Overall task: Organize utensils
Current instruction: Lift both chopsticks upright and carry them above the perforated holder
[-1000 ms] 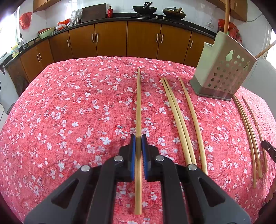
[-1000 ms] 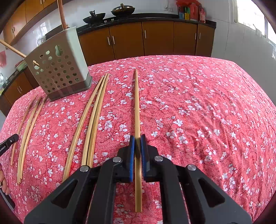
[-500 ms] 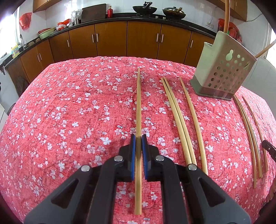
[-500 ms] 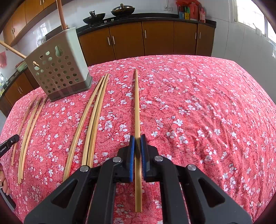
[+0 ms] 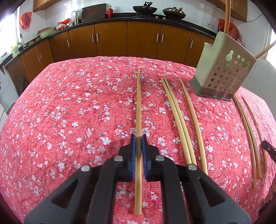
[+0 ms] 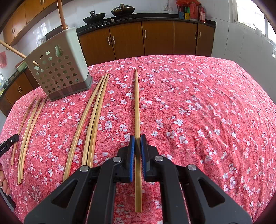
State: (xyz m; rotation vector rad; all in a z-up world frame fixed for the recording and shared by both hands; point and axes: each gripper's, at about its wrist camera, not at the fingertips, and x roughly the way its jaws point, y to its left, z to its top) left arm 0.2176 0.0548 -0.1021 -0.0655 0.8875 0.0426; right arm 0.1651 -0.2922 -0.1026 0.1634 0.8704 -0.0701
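My left gripper [image 5: 138, 138] is shut on a long bamboo chopstick [image 5: 138, 103] that lies along the red floral tablecloth [image 5: 69, 112]. My right gripper [image 6: 137, 137] is shut on another bamboo chopstick [image 6: 136, 103] in the same way. A perforated grey-green utensil holder [image 5: 222, 69] stands to the right in the left wrist view and shows at the back left in the right wrist view [image 6: 58, 69]. It holds two wooden handles. Three loose chopsticks [image 5: 179, 117] lie between the held ones, seen also in the right wrist view [image 6: 91, 120].
Three more chopsticks [image 5: 248, 124] lie near the holder, seen at left in the right wrist view [image 6: 29, 125]. Brown kitchen cabinets [image 5: 110, 39] with woks on the counter stand behind the table. A window [image 6: 250, 15] is at far right.
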